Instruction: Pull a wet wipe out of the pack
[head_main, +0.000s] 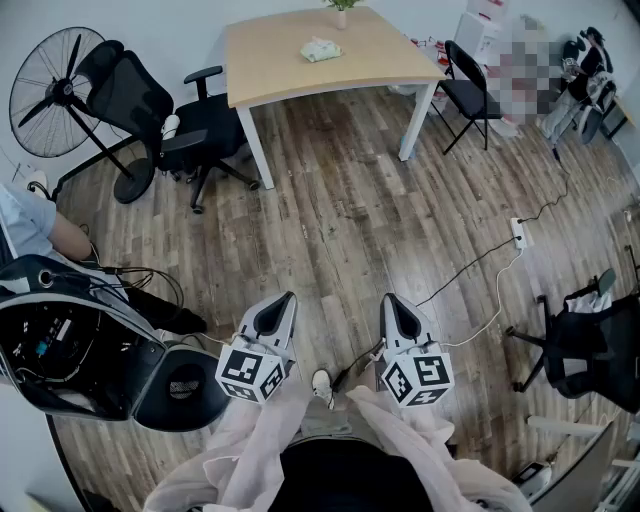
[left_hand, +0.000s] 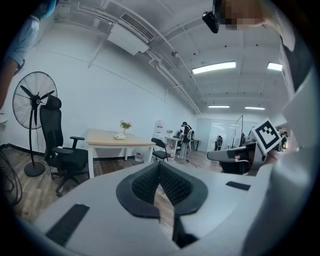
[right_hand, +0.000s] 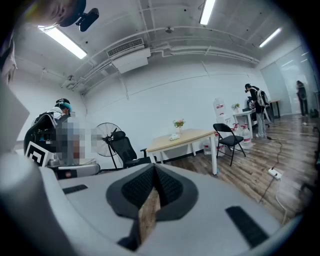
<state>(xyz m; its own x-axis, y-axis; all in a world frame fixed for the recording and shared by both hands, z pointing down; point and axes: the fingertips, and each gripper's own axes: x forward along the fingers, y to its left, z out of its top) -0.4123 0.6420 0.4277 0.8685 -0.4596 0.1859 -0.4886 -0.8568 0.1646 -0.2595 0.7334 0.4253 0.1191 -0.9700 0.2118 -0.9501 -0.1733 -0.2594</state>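
Observation:
The wet wipe pack (head_main: 320, 49) lies on the light wooden table (head_main: 290, 75) far across the room, next to a small vase of flowers (head_main: 341, 10). It shows tiny in the left gripper view (left_hand: 120, 136) and in the right gripper view (right_hand: 174, 137). My left gripper (head_main: 288, 298) and right gripper (head_main: 388, 298) are held side by side close to my body, over the wooden floor and well short of the table. Both point roughly level toward the table. Each has its dark pads (left_hand: 172, 184) (right_hand: 135, 190) meeting at the tip, with nothing between them.
A black office chair (head_main: 170, 120) and a standing fan (head_main: 55, 85) stand left of the table, a folding chair (head_main: 468, 92) to its right. A power strip (head_main: 519, 233) with a white cable lies on the floor. Another seated person (head_main: 40, 235) and equipment are at my left.

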